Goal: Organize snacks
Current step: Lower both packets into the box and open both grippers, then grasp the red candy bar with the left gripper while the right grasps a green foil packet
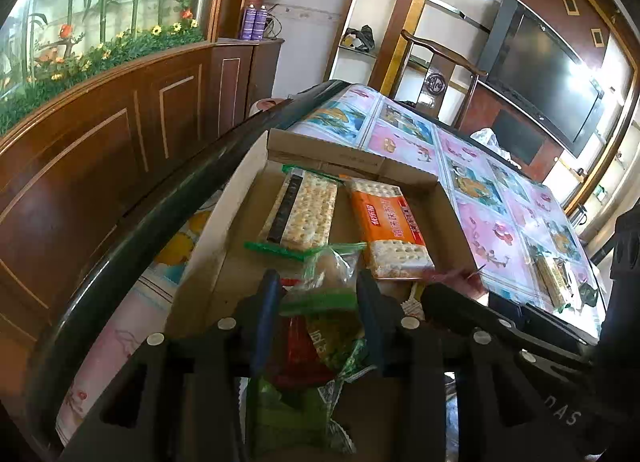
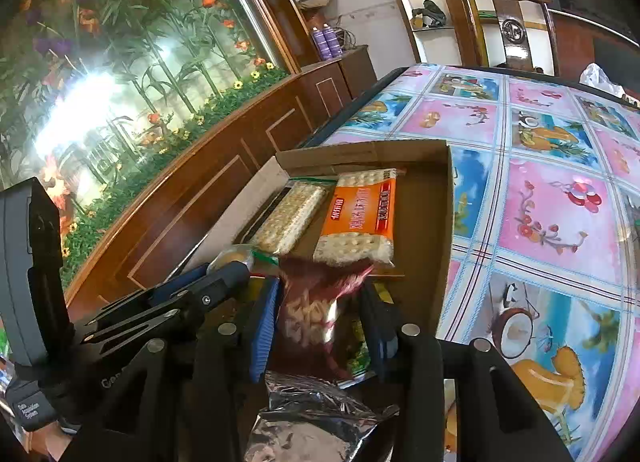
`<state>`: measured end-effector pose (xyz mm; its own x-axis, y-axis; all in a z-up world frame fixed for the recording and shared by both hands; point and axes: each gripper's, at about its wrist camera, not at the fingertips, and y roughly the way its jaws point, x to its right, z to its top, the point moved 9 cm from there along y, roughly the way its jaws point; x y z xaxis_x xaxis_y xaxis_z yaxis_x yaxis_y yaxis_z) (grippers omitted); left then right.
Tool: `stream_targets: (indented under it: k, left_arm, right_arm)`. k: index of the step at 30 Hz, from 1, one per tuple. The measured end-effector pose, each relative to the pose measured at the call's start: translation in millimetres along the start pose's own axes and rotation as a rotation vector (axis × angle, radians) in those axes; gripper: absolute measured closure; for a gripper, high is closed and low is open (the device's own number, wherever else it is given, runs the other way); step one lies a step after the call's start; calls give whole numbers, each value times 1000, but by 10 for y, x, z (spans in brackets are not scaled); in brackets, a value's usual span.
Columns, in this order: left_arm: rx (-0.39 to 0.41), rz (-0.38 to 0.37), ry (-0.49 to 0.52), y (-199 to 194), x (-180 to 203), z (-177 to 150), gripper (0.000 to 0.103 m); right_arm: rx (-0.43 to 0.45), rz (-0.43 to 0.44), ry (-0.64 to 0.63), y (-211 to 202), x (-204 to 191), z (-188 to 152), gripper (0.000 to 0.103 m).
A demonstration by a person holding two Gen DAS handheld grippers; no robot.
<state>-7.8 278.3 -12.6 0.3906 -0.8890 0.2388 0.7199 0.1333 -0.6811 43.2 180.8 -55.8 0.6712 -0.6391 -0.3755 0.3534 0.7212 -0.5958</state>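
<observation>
A big wooden wall with painted flowers runs along one side of the room. Next to it stands a table with a bright cloth of pink and blue fruit pictures. A brown cardboard box sits on the table by the edge nearest that wall. Inside the box, at its far end, lie two cracker packs side by side: an orange cracker pack and a green-edged cracker pack.

At the near end of the box, the left gripper has its fingers a little apart, with a clear bag with green stripes between them. I cannot tell if the fingers press on it. The right gripper is just beside it in the box. Its fingers are a little apart too, with a dark red snack bag between them, and I cannot tell if they squeeze it.
</observation>
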Motion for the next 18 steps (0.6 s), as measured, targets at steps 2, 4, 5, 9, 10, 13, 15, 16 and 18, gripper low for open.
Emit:
stream_targets:
  k: [2,4,5,9,10,13,15,16,18]
  left_arm:
    - [6,0,-2,-29,-9,13,61]
    - [11,-2,-4,-57,-11,31,60]
    - [15,-5,-6,-81,-7,43,59]
    - [28,-12,2,-148,30,70,56]
    - [31,-13,4,-161,44,77,56]
    - [39,-17,18,-200,108,95,54]
    - [42,-19,29,-222,160,96,54]
    - [43,-20,34,-232,185,96,54]
    - [44,-22,41,-243,222,94,54]
  right_arm:
    - [9,1,-1,-22,-14,8,59]
    - [14,6,-2,-44,-22,12,57]
    - [19,7,-3,-62,-30,16,57]
    - [38,10,-2,-136,-21,37,56]
    - [43,11,-1,-157,-19,42,56]
    - [60,12,3,-236,16,60,56]
    - [73,13,11,-291,52,74,56]
    - [76,15,15,-320,70,76,56]
    - [80,18,18,-359,89,74,56]
